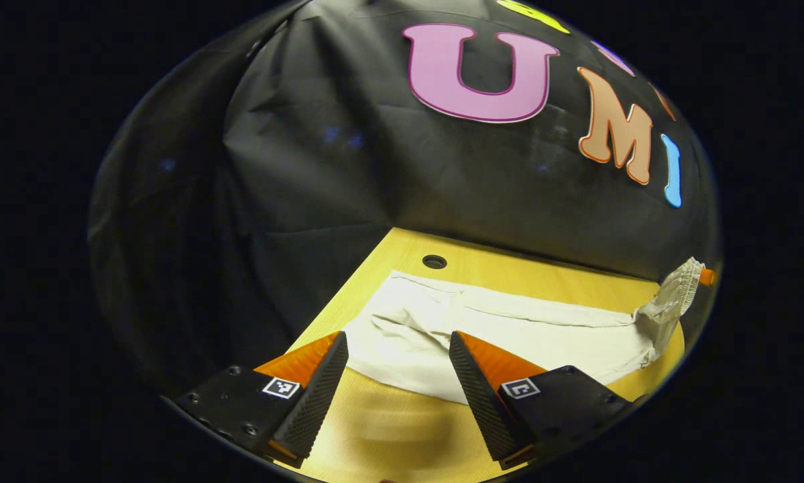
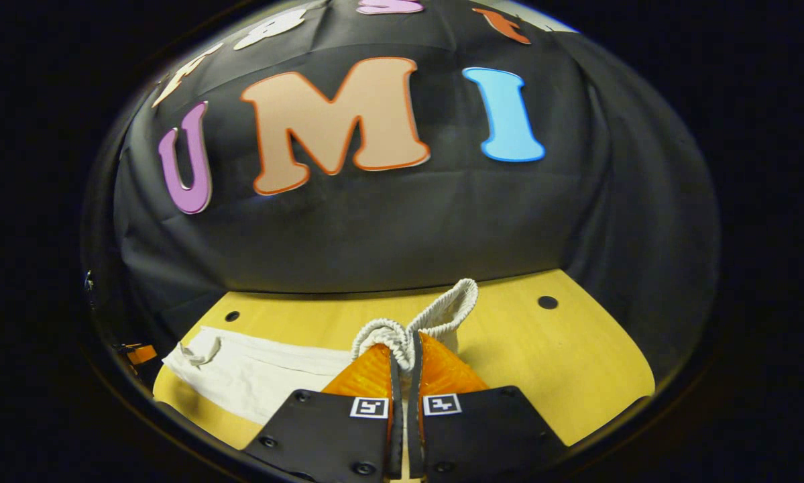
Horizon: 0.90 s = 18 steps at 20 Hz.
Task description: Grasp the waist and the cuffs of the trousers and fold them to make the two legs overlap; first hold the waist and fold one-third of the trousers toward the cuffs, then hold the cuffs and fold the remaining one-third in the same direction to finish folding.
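The right gripper (image 2: 407, 359) has its jaws closed on the elastic waist (image 2: 435, 315) of the trousers (image 2: 261, 376), and the ribbed band stands up in a loop above the fingertips toward 12 o'clock. In the left gripper view the left gripper (image 1: 398, 352) hangs with its jaws wide apart and nothing between them, just above the cuff end of the pale trousers (image 1: 509, 329), which lie flat along the table (image 1: 402, 429) and run toward 3 o'clock, where the lifted waist (image 1: 673, 298) is pinched by the far gripper. The step in hand seems to be the first one, making the two legs overlap, and it is only beginning. To do it well, I think the left gripper should come down and close on the cuff edge near its fingers, so that both ends are held at the same side; then both ends can be carried over together, keeping the cloth lightly stretched so no wrinkle is trapped. The fabric looks thin and soft, so it may sag in the middle. The table is yellow wood with small round holes (image 2: 547, 302) near its far edge, and black cloth closes the booth behind it.
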Tool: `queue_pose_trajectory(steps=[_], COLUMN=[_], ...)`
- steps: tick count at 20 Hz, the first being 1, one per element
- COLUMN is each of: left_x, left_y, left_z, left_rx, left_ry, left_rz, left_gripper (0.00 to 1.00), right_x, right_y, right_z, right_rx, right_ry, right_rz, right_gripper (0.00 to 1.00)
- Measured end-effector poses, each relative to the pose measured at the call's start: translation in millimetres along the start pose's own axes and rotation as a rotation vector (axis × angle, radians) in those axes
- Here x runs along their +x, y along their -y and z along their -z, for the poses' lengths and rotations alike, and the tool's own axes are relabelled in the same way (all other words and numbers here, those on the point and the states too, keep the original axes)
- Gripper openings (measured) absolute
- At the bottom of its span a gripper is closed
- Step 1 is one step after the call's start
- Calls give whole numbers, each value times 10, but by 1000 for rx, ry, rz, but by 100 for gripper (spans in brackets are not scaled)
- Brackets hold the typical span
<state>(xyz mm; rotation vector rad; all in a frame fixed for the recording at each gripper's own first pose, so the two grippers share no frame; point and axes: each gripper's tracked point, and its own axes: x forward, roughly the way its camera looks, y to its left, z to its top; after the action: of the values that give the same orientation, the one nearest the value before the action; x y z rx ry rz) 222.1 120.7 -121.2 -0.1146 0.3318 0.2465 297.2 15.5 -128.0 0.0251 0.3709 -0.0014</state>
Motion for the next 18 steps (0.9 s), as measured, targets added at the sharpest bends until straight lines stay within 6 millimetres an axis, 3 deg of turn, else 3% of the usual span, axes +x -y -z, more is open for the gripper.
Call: queue_pose_trajectory(steps=[4, 8, 11, 14, 15, 17, 18], left_x=[227, 373, 498, 645, 726, 838, 873], left_y=[-205, -479, -547, -525, -509, -462, -441], left_z=[83, 248, 309, 331, 362, 391, 418], left_rx=[-23, -24, -7, 33, 50, 75, 83], left_ry=[-14, -61, -77, -90, -99, -109, -123], left_rz=[-21, -43, -29, 9, 22, 44, 51], left_gripper=[95, 95, 95, 95, 94, 95, 94], right_x=[166, 448, 552, 512, 450, 421, 466], right_y=[-894, -1462, -1590, -1521, -1513, -1453, -1476], right_z=[224, 663, 915, 860, 857, 800, 930], right_rx=[-54, -157, -204, -216, -200, -177, -179], right_ry=[-25, -121, -187, -246, -265, -271, -272], right_rz=[-114, -180, -193, -233, -243, -229, -219], right_gripper=[5, 5, 6, 12, 22, 73, 98])
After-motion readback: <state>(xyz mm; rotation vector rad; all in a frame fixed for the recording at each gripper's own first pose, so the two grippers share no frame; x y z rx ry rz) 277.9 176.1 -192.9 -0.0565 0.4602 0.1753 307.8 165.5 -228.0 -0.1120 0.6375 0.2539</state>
